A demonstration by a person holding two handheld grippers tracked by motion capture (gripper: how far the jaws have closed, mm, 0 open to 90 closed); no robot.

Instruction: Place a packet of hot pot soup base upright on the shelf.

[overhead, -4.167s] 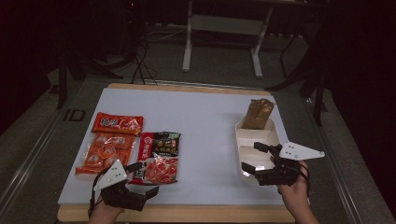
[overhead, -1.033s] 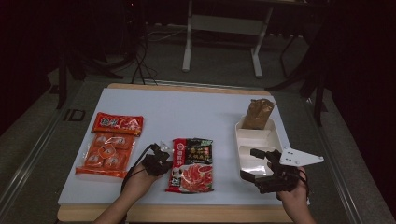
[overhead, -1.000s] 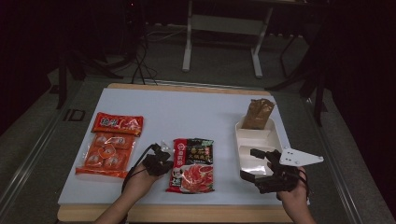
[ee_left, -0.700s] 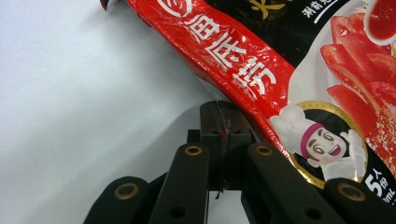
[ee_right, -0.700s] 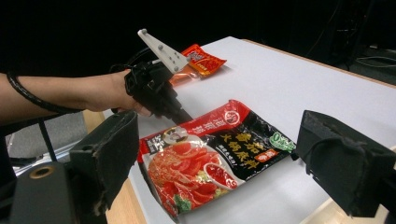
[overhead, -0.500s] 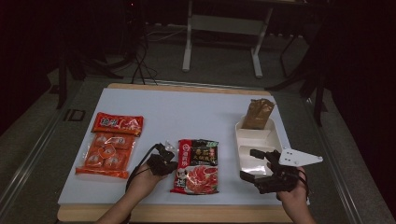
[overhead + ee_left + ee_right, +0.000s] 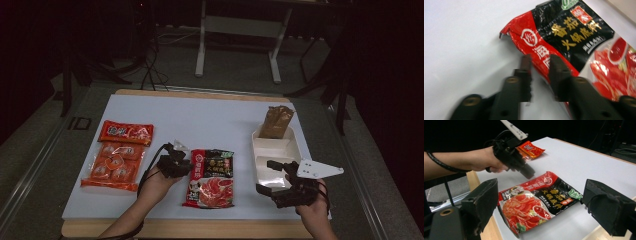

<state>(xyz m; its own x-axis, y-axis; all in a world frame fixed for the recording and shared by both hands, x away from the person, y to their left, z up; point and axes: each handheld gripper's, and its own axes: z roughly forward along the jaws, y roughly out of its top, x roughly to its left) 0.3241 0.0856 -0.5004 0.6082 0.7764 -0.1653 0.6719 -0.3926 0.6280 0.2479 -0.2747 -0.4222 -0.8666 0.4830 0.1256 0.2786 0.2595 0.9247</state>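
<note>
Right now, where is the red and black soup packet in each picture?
High view: the soup packet lies flat at the table's front middle.
Left gripper view: upper right, its edge between the jaws.
Right gripper view: centre, beyond the wide jaws.
Shared landmark: the left hand-held gripper at its edge.

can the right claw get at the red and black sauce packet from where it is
Probably yes: the right claw stands open beside the sauce packet, with bare table between them and nothing in the way.

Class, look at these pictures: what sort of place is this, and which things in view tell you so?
Probably a lab or studio set up for recording handling work, not a kitchen. A white-topped table stands in a dark room, cables and metal stand legs behind it, and food packets lie spread out on the table.
</note>
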